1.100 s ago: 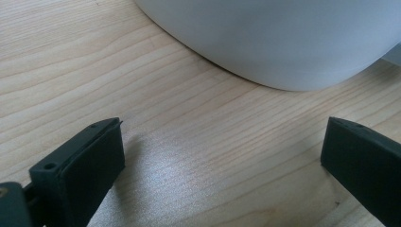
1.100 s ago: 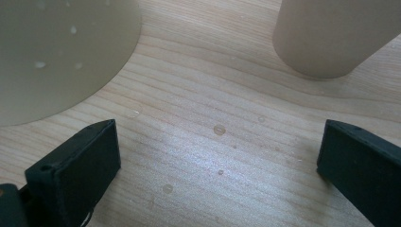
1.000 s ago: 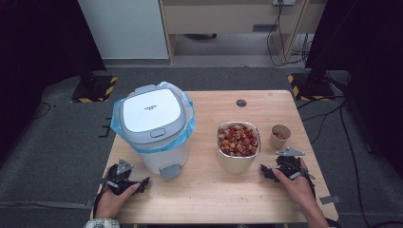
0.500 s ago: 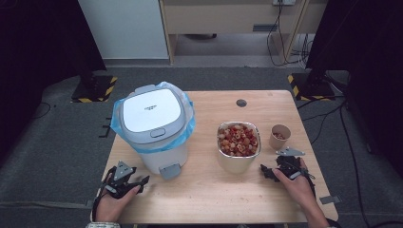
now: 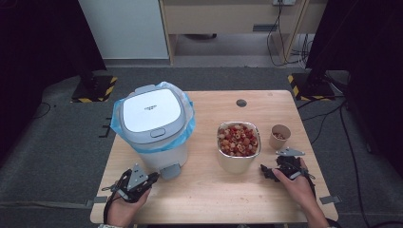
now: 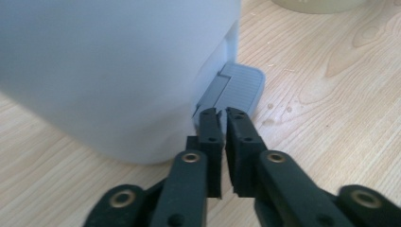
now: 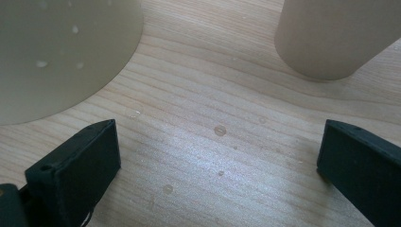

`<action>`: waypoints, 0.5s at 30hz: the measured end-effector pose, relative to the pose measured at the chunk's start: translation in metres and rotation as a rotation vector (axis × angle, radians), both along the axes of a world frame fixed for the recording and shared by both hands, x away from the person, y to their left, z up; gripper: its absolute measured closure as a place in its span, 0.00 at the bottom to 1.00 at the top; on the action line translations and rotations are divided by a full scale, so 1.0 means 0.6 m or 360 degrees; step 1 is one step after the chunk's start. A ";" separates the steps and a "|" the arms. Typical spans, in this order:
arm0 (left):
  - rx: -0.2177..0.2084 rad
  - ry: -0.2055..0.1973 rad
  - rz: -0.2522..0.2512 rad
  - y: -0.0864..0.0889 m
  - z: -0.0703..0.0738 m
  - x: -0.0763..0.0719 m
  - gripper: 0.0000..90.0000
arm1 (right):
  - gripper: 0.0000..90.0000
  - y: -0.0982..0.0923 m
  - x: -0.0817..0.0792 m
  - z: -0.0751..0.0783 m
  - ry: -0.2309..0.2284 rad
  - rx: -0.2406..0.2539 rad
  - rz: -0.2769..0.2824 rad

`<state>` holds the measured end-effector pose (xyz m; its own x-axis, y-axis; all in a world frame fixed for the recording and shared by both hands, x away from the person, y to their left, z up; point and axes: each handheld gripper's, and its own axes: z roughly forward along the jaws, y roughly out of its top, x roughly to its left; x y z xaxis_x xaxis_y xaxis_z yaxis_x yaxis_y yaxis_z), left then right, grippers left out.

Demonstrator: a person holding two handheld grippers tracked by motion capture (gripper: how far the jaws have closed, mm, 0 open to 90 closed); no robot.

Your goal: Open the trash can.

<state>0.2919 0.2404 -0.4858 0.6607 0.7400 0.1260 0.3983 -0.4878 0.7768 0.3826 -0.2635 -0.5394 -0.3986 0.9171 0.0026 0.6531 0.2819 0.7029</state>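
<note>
A light wooden table stands on grey carpet.

In the left gripper view the bin is a blurred pale mass cut off by the top and left edges. In the right gripper view the bowl and paper cup lose their upper parts; contents hidden.

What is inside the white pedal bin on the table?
The white pedal bin has its lid closed, so its contents are covered. A blue bag liner shows folded over the rim under the lid. The grey pedal sticks out at its base.
</note>
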 end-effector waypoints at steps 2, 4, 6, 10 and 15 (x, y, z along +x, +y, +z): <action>0.0023 -0.0016 -0.0020 -0.008 0.000 0.004 0.99 | 0.01 0.000 0.000 0.000 0.0000 0.0000 0.0000; 0.0041 -0.0036 -0.0036 -0.016 0.000 0.006 1.00 | 0.01 0.000 0.000 0.000 0.0000 0.0000 0.0000; 0.0074 -0.0056 -0.0050 -0.025 -0.001 0.007 1.00 | 0.01 0.000 0.000 0.000 0.0000 0.0000 0.0000; 0.0114 -0.0080 -0.0071 -0.044 -0.005 0.013 1.00 | 0.01 0.000 0.000 0.000 -0.0002 -0.0001 -0.0001; 0.0152 -0.0090 -0.0101 -0.063 -0.013 0.025 1.00 | 0.01 0.000 0.000 0.000 -0.0002 0.0000 -0.0004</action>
<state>0.3072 0.2024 -0.4933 0.6956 0.6798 0.2326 0.3210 -0.5836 0.7459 0.3823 -0.2635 -0.5394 -0.3961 0.9182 0.0018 0.6528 0.2802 0.7038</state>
